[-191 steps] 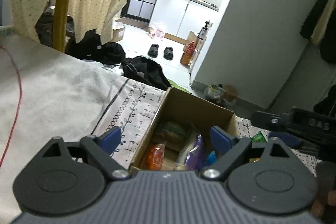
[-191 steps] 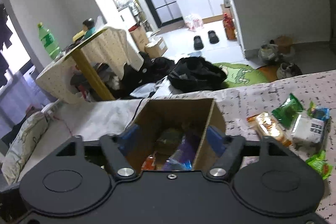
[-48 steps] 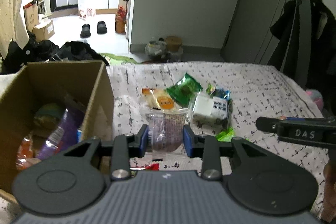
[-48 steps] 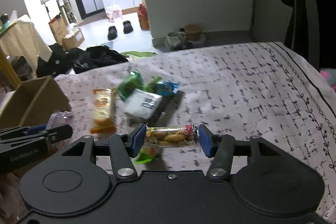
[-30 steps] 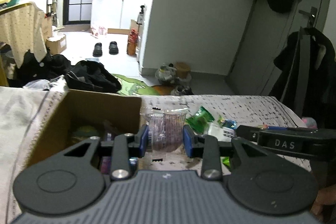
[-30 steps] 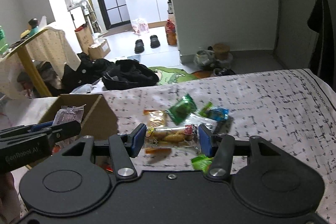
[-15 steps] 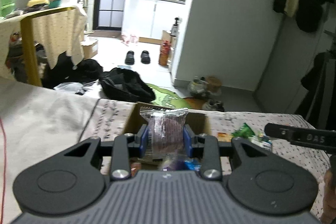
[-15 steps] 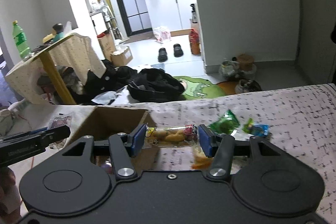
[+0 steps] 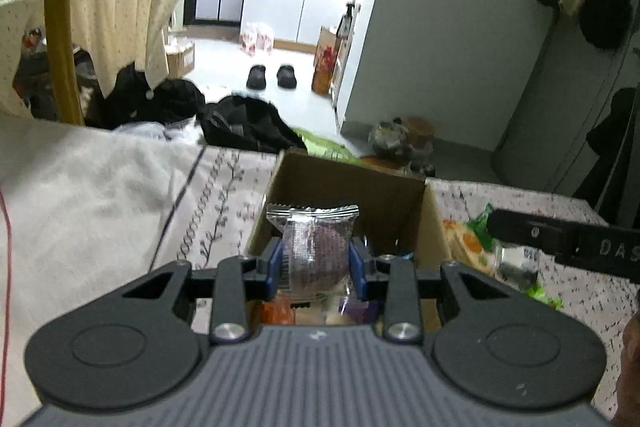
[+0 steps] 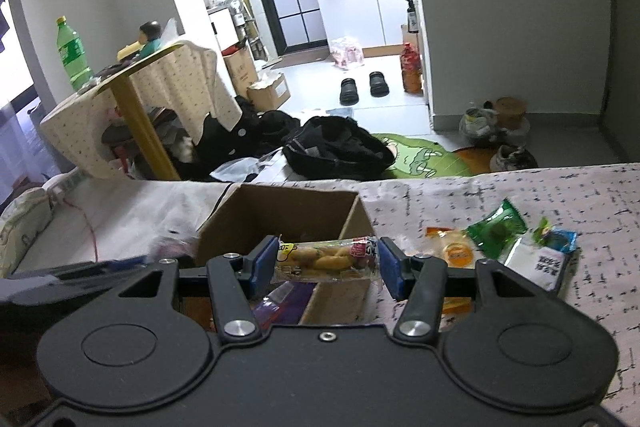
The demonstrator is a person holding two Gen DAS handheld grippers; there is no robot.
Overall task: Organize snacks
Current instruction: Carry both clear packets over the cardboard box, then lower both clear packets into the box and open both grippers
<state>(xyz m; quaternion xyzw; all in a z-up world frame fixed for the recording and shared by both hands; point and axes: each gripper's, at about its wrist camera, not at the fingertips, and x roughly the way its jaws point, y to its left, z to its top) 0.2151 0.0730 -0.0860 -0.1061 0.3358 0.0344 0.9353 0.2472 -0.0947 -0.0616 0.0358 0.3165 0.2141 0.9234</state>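
Left gripper (image 9: 316,263) was clamped on a clear packet (image 9: 314,247), held upright over the open box (image 9: 348,187). Right gripper (image 10: 327,265) gripped a yellow snack pack (image 10: 326,259) crosswise above the box's near right corner; more snacks (image 10: 496,227) lay on the bedsheet (image 10: 560,195) beside it.

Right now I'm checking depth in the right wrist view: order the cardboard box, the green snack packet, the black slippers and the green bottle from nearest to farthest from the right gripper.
1. Cardboard box: just beyond the right gripper, slightly left.
2. Green snack packet: on the bedspread, to the right.
3. Green bottle and black slippers: both far back, bottle on the table at left, slippers on the floor by the doorway; too close to call.
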